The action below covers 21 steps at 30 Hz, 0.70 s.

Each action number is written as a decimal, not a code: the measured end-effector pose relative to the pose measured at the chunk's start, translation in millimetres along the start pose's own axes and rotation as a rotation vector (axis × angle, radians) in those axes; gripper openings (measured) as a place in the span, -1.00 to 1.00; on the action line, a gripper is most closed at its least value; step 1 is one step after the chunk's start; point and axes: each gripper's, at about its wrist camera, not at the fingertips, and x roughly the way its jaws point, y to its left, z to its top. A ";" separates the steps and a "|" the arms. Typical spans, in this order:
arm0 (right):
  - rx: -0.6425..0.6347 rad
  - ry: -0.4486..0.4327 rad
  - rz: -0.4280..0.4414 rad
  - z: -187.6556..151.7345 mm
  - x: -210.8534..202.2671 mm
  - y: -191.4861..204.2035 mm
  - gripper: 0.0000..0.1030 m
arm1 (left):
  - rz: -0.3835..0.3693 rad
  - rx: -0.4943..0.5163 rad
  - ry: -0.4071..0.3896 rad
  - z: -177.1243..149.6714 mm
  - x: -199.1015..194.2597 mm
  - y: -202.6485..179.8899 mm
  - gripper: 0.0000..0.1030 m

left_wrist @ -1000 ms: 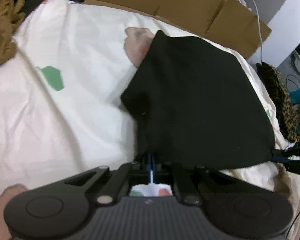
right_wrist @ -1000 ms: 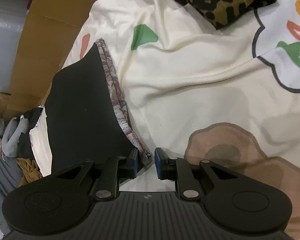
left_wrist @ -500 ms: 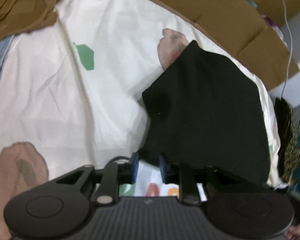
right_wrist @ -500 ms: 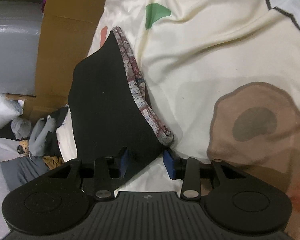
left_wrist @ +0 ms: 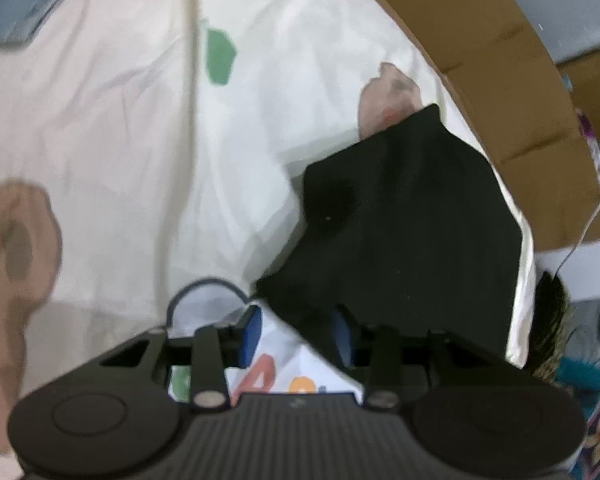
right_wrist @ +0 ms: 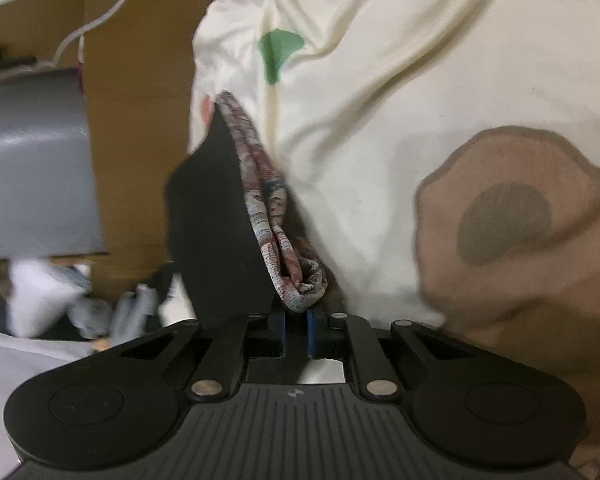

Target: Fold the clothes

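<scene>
Since a second ago the left claw has gone from clamped flat on the near corner of the black garment to spread, and its jaws are opening now; the corner lies loose between the blue pads, not pressed. The right claw, which half a second back stood wide around the garment's near corner, is closing: its pads sit nearly together just below the patterned hem, which bunches above them; grip looks taken on that hem edge, though the contact point itself is hidden by the roll of cloth. Outward from the claws: the garment lies folded on the bed, black outer face up, the mottled red-grey inner layers showing only along its right edge in the right wrist view. It rests on a cream bedsheet printed with green and brown shapes. Beyond the far side of the garment runs a cardboard panel with a white cable hanging over it; a heap of other clothes lies left of the garment in the right view. Judgement: the hands are regripping, left letting go, right pinching the thick edge, probably to lift or turn the bundle for another fold.
</scene>
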 end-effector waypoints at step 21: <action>-0.036 -0.007 -0.036 -5.0 11.1 -11.6 -0.41 | -0.218 -0.237 -0.066 -14.8 25.3 27.8 -0.24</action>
